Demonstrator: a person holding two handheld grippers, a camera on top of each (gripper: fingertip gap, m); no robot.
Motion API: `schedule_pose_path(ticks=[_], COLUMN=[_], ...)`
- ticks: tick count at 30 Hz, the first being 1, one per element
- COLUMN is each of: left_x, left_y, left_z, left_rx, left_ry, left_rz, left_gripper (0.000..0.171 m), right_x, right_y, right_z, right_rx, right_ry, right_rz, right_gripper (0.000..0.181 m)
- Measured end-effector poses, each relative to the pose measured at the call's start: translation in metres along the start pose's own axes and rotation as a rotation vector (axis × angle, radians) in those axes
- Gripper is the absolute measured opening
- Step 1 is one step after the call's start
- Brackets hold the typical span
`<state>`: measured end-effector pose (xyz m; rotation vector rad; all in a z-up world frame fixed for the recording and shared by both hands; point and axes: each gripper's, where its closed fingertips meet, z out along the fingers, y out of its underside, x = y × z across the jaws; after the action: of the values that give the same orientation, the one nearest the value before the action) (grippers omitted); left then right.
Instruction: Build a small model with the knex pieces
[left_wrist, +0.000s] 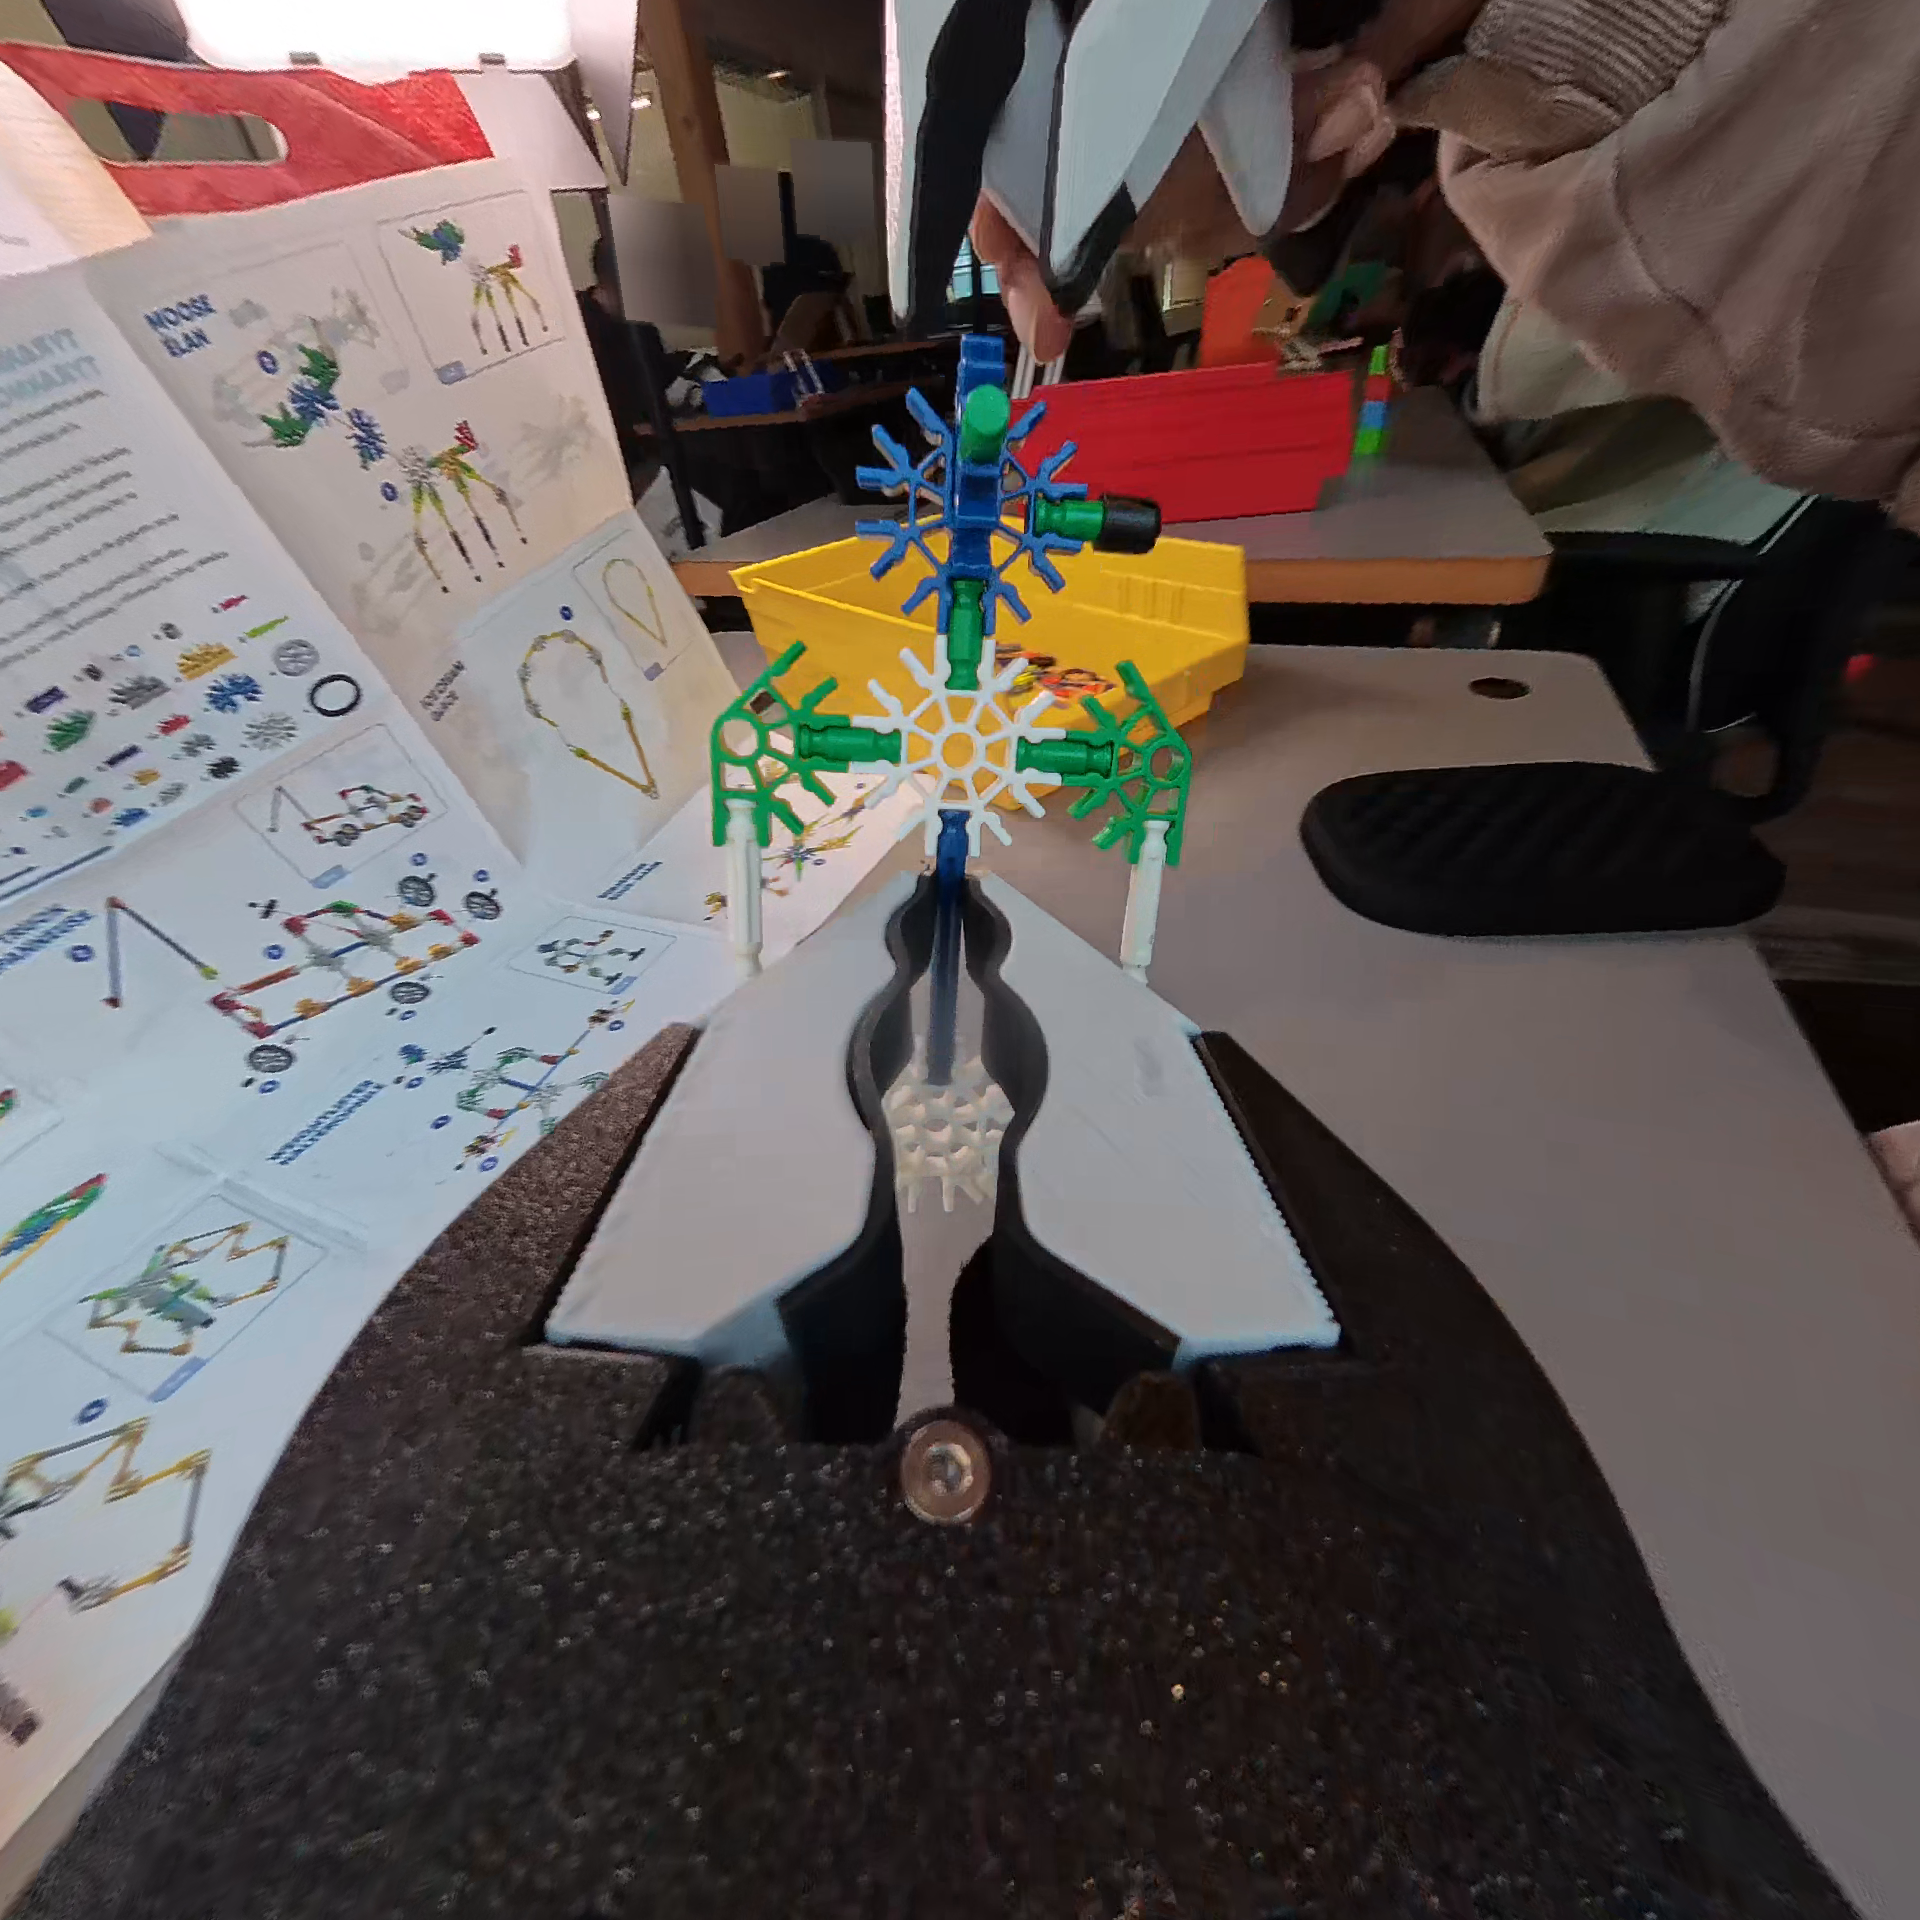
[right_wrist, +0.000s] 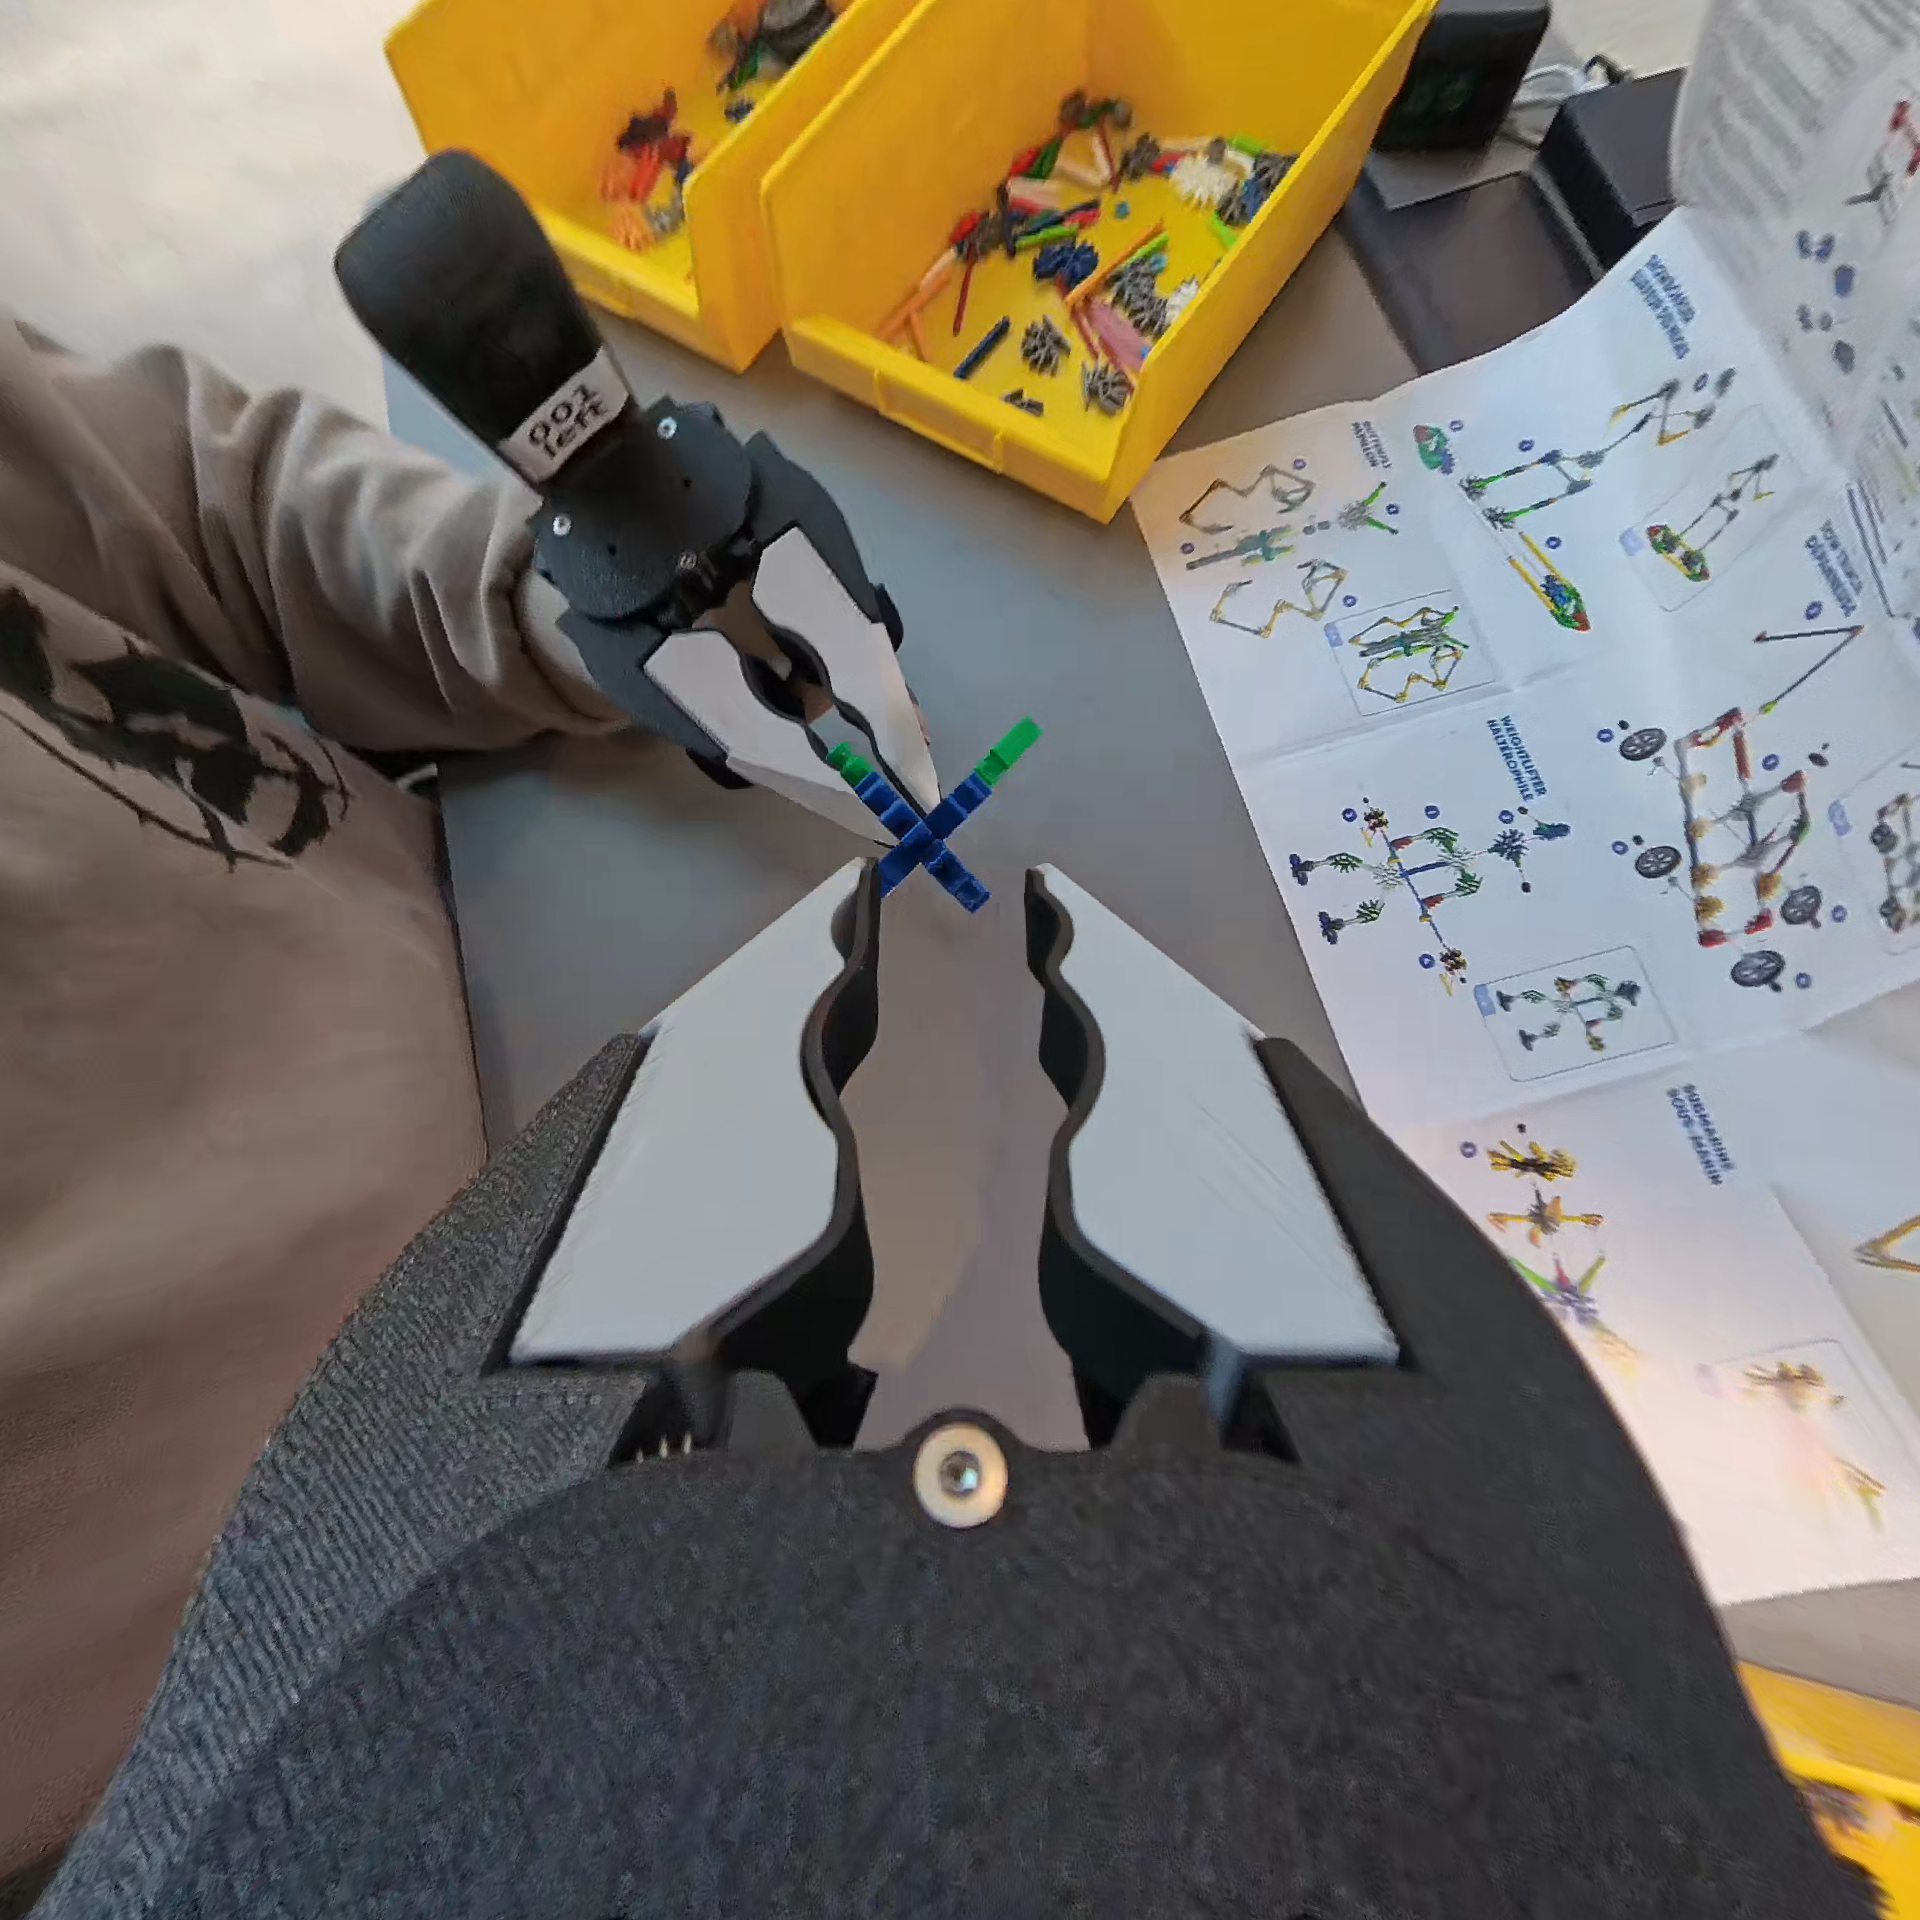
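My left gripper (left_wrist: 951, 883) is shut on the blue rod (left_wrist: 948, 966) of a small construction-toy model (left_wrist: 956, 748) and holds it upright above the grey table (left_wrist: 1455, 1091). The model has a white snowflake connector in the middle, green connectors on both sides, blue connectors on top and a black-capped green rod (left_wrist: 1101, 523). A second white connector (left_wrist: 945, 1132) sits between the fingers. My right gripper (right_wrist: 951, 878) is open and empty, just above the model's blue top (right_wrist: 925, 831). It shows overhead in the left wrist view (left_wrist: 1049, 208). The left gripper also shows in the right wrist view (right_wrist: 906, 808).
Two yellow bins (right_wrist: 987, 426) of loose rods and connectors stand at the table's far side. A printed instruction sheet (right_wrist: 1558, 727) lies unfolded beside them and stands up on my left (left_wrist: 312, 727). A red bin (left_wrist: 1195, 447) and a black armrest (left_wrist: 1538, 852) lie beyond. The tips of one gripper are about 9 cm away from the tips of the other.
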<state>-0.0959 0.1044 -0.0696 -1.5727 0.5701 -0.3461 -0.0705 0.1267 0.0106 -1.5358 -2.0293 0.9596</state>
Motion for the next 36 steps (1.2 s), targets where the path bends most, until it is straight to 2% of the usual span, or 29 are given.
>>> schedule_pose_path(ticks=[4,6,8,10,12,15,21,24,25,27,29,31,32,34,36], left_x=[-0.009,-0.01,-0.012,-0.011,-0.012,-0.009,-0.025,-0.025,-0.018,0.005,0.021,0.035,0.038,0.035,0.03], left_y=[0.005,0.007,0.01,0.014,0.016,0.014,-0.021,-0.021,-0.021,-0.021,-0.019,-0.016,-0.016,-0.017,-0.017], left_z=[0.001,0.002,0.004,0.006,0.007,0.007,-0.019,-0.019,-0.019,-0.016,-0.014,-0.014,-0.014,-0.013,-0.013], left_rx=[-0.051,-0.075,-0.098,-0.122,-0.128,-0.086,0.137,0.14,0.137,0.121,0.091,0.071,0.07,0.058,0.047], left_ry=[-0.14,-0.196,-0.253,-0.276,-0.284,-0.225,-0.089,0.017,0.067,0.185,0.244,0.296,0.302,0.287,0.271], left_rz=[0.173,0.253,0.3,0.32,0.317,0.241,-0.009,-0.103,-0.105,-0.09,-0.063,-0.033,-0.025,-0.031,-0.048], left_gripper=[0.003,0.003,0.003,0.003,0.004,0.011,0.018,0.042,0.045,0.044,0.038,0.016,0.007,0.005,0.005], right_x=[0.003,0.0,-0.007,-0.006,-0.004,0.003,0.012,-0.004,-0.011,-0.026,-0.04,-0.049,-0.05,-0.045,-0.044], right_y=[0.023,0.036,0.044,0.044,0.044,0.044,0.049,0.048,0.046,0.042,0.039,0.035,0.034,0.032,0.028], right_z=[0.017,0.033,0.047,0.054,0.055,0.052,0.041,0.039,0.039,0.041,0.045,0.05,0.052,0.052,0.045], right_rx=[0.126,0.166,0.196,0.246,0.254,0.234,0.161,0.127,0.115,0.098,0.084,0.072,0.067,0.05,0.053], right_ry=[0.015,0.006,-0.024,-0.012,-0.024,-0.016,-0.032,-0.095,-0.118,-0.156,-0.192,-0.209,-0.205,-0.172,-0.17], right_rz=[0.16,0.205,0.231,0.224,0.21,0.141,0.021,-0.073,-0.11,-0.182,-0.243,-0.281,-0.295,-0.307,-0.307], right_gripper=[0.045,0.045,0.034,0.009,0.008,0.007,0.006,0.007,0.007,0.007,0.007,0.007,0.007,0.008,0.026])
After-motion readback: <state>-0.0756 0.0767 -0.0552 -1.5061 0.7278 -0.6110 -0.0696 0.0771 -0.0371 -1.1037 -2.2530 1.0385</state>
